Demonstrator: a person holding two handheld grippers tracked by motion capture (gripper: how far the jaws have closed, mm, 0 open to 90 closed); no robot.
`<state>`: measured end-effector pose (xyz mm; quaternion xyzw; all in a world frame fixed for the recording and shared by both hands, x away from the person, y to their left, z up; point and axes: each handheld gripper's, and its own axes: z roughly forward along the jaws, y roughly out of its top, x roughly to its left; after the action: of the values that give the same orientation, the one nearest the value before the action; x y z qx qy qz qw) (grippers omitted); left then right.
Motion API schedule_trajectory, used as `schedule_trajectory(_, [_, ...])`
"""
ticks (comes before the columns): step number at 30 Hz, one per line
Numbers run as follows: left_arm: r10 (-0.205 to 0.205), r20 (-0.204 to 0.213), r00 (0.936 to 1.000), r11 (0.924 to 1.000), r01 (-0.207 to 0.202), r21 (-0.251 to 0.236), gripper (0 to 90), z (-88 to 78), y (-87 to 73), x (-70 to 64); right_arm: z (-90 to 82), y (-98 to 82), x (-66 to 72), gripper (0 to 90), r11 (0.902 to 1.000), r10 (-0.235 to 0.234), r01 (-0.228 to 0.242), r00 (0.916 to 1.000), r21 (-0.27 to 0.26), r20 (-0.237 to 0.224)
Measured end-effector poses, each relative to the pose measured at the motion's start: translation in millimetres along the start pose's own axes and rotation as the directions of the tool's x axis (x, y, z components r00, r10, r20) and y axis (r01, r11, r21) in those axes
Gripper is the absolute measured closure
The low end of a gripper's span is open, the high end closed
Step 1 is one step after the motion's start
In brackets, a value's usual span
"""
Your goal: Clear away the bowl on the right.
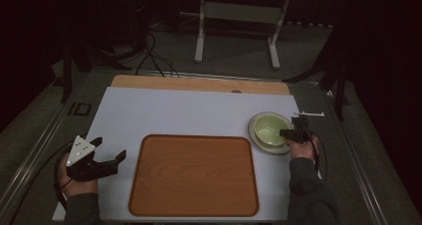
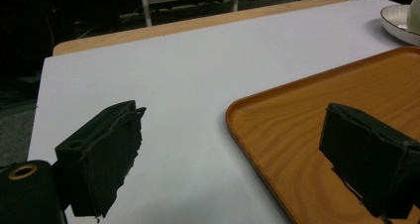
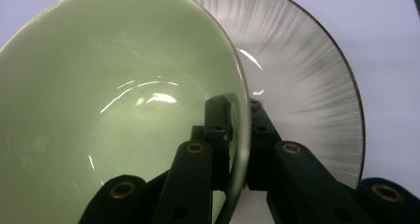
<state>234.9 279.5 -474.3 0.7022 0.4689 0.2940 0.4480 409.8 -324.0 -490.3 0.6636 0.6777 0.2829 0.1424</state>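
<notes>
A pale green bowl [image 1: 269, 128] [image 3: 114, 110] rests on a white ribbed plate [image 1: 257, 138] [image 3: 307, 85] at the right of the white table mat. My right gripper [image 1: 287, 134] [image 3: 240, 110] is shut on the bowl's near rim, one jaw inside the bowl and one outside. The bowl looks tilted on the plate in the right gripper view. My left gripper [image 1: 110, 150] [image 2: 228, 154] hovers open at the mat's left, its jaws straddling the left edge of the wooden tray [image 1: 194, 177] [image 2: 317, 110], with nothing between them.
The white mat [image 1: 174, 113] covers a wooden tabletop with a strip of bare wood [image 1: 199, 83] at the far edge. A white frame stand [image 1: 238, 26] and cables [image 1: 152, 56] lie on the floor beyond. Dark floor surrounds the table.
</notes>
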Motion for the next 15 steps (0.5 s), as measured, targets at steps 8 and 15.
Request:
schedule_trajectory(8, [-0.001, 0.001, 1.0000, 1.0000, 0.001, 0.001, 9.3, 0.2, 0.0, 0.1, -7.4, -0.4, 4.4, 83.8, 0.9994, -0.022, 0.022, 0.9996, -0.027, 0.016])
schedule_trajectory(15, [-0.001, -0.001, 1.0000, 1.0000, 0.001, 0.001, 9.3, 0.2, 0.0, -0.2, -12.7, -0.5, 7.7, 83.3, 0.9983, -0.031, 0.032, 0.9995, -0.048, 0.010])
